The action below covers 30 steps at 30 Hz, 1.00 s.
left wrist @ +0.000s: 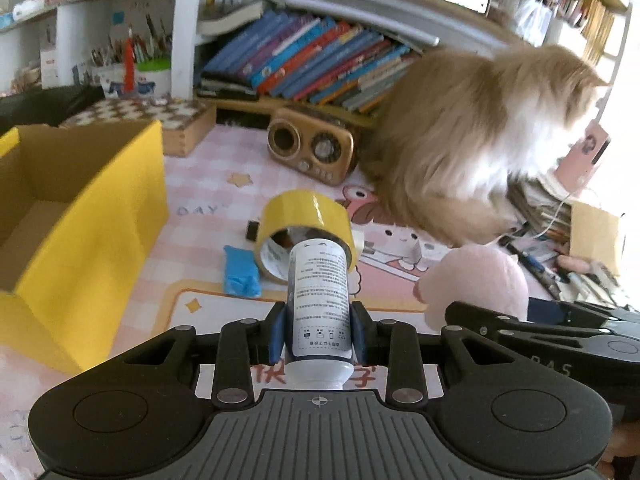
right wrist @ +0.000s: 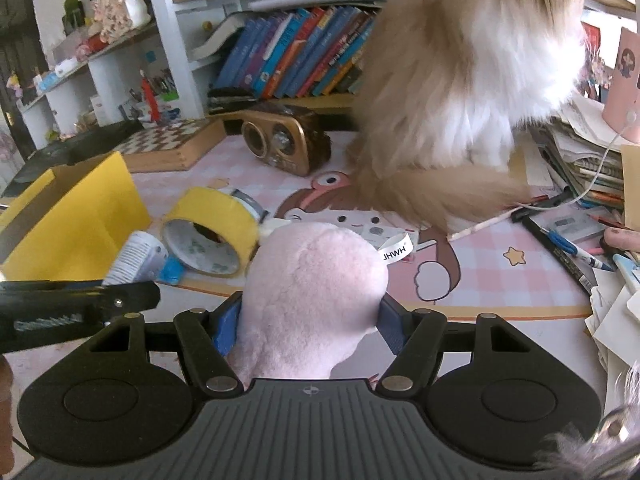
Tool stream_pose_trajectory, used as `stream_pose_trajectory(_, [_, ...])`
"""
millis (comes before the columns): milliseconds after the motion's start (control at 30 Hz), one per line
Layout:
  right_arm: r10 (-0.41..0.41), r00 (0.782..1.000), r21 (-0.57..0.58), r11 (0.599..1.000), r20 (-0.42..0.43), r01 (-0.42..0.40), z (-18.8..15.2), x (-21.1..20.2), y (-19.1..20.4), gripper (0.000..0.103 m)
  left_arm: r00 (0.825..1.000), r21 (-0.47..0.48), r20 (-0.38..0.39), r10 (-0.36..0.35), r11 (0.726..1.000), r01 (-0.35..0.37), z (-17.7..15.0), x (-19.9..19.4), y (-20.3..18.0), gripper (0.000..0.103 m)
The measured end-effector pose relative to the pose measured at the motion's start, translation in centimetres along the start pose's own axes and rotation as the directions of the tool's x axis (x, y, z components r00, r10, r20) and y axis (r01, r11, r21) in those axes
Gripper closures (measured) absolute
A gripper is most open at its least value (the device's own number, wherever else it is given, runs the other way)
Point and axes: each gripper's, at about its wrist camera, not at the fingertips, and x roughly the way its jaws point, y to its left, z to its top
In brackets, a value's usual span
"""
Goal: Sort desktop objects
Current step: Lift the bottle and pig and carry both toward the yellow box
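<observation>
My left gripper (left wrist: 318, 330) is shut on a white bottle with a printed label (left wrist: 319, 292), held above the pink desk mat; the bottle also shows in the right wrist view (right wrist: 136, 262). My right gripper (right wrist: 308, 320) is shut on a pink plush toy (right wrist: 312, 292), which also shows in the left wrist view (left wrist: 480, 280). A yellow tape roll (left wrist: 308, 232) lies on the mat just beyond the bottle, with a blue crumpled item (left wrist: 240, 272) at its left. An open yellow cardboard box (left wrist: 80, 208) stands at the left.
A fluffy orange-and-white cat (left wrist: 480, 136) sits on the desk at the right back. A gold retro radio (left wrist: 312, 150), a chessboard box (left wrist: 168, 116) and leaning books (left wrist: 312, 60) stand behind. Pens and paper stacks (right wrist: 576, 248) crowd the right edge.
</observation>
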Motion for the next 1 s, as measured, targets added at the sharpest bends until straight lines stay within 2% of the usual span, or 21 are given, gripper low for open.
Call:
stream_pose_trajectory(433, [0.003,1.0,-0.024,1.0,0.003,-0.003,-2.7,-4.1,5.4,0.037,0.998,0.017,0.049,-0.026,1.0,0.026,-2.8,-5.5,3.6,0.072])
stream_pose_trajectory(1000, [-0.047,0.999,-0.019,0.999,0.01,0.047,-7.2,-7.6,16.0,0.037,0.994,0.05,0.035,-0.099,0.994,0.098,-7.3,-12.5,11.4,0.072])
